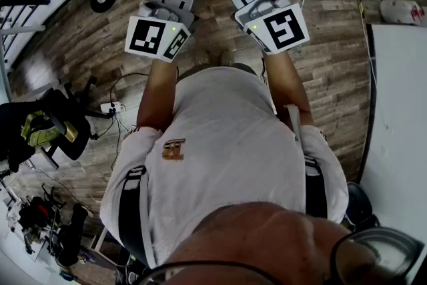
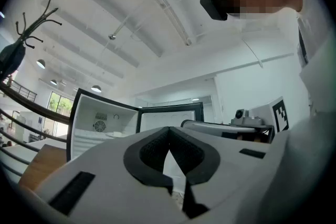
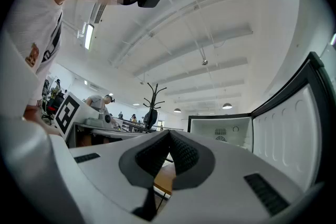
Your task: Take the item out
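White fridge (image 2: 100, 123), door open, is sitting at ten o'clock from the left gripper (image 2: 169, 134) and two o'clock from the right gripper (image 3: 169, 135). Both are gripping nothing, jaws pressed together. The item, probably inside, is not showing clearly.

Light grey left gripper (image 2: 169, 132) and right gripper (image 3: 169, 135) with black pads (image 2: 151, 153), black-and-white square-patterned marker cubes (image 1: 157, 38), brown wood-plank floor (image 1: 333, 57), white shirt (image 1: 227, 143), white fridge (image 2: 102, 124) framed black
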The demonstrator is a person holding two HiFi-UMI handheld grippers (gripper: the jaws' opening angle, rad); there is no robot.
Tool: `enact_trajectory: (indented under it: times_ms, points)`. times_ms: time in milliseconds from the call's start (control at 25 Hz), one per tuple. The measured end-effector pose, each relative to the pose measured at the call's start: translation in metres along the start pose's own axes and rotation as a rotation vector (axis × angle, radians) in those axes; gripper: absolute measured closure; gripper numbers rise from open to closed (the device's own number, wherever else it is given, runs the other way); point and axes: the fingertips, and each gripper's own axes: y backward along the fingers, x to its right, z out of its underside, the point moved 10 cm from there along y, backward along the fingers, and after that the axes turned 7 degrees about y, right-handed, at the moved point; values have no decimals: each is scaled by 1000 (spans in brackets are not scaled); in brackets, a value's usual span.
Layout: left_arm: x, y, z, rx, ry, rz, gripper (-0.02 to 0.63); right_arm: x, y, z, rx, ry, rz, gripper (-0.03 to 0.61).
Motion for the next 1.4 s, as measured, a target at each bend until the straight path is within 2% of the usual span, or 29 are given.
enact_trajectory:
  times_ms: [720, 1120, 1240, 1400]
  points:
    - [-21, -5, -5, -5, -27, -7, 595, 7, -22, 5, 24, -17, -3, 545]
    - [-5, -31, 1, 6, -33, -17, 595, 33, -5, 6, 0, 39, 5, 545]
    - [1, -41, 1, 7, -37, -29, 595, 44, -3, 3, 49, 53, 6, 545]
    - [15, -53, 7, 10, -49, -46, 595, 59, 9, 6, 62, 62, -7, 545]
